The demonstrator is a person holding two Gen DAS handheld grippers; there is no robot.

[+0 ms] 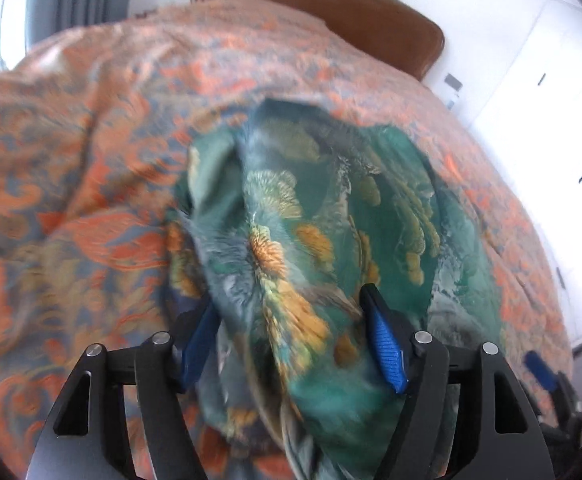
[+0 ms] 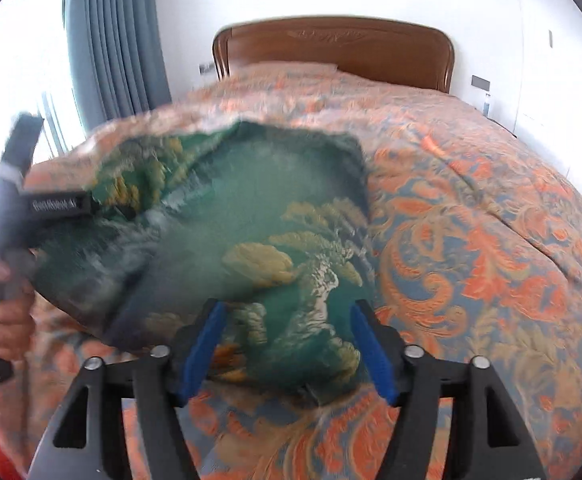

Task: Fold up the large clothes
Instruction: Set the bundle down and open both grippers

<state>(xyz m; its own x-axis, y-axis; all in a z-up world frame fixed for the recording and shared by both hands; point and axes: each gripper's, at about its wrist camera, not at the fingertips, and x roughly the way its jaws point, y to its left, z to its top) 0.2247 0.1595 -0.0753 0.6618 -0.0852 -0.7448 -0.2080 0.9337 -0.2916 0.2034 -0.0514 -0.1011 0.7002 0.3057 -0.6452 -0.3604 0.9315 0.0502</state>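
Garment: a green garment (image 2: 251, 220) printed with gold leaf shapes lies bunched on the bed, toward the foot edge and nearer the curtain side than the far side.
Bed: an orange and grey-blue patterned bedspread (image 2: 471, 240) covers it up to a brown wooden headboard (image 2: 331, 48).
Left gripper: the left gripper (image 1: 291, 340) hangs over the cloth with its blue fingers (image 1: 385, 344) apart; a raised fold stands between them, and whether the pads touch it cannot be told through the blur.
Right gripper: the right gripper (image 2: 287, 352) holds its blue fingers (image 2: 371, 356) apart astride the near hem of the cloth, not pressing on it.
Only in the right view: a hand (image 2: 9, 320) grips the dark handle of the left tool at the picture's left; a grey-blue curtain (image 2: 111, 40) hangs by a bright window.
Only in the left view: a white cabinet door (image 1: 551, 80) beyond the far edge of the bed.
Open room: bare bedspread runs from the garment to the headboard and to the far side edge.
Writing: white lettering on the left tool's body is too blurred to read.
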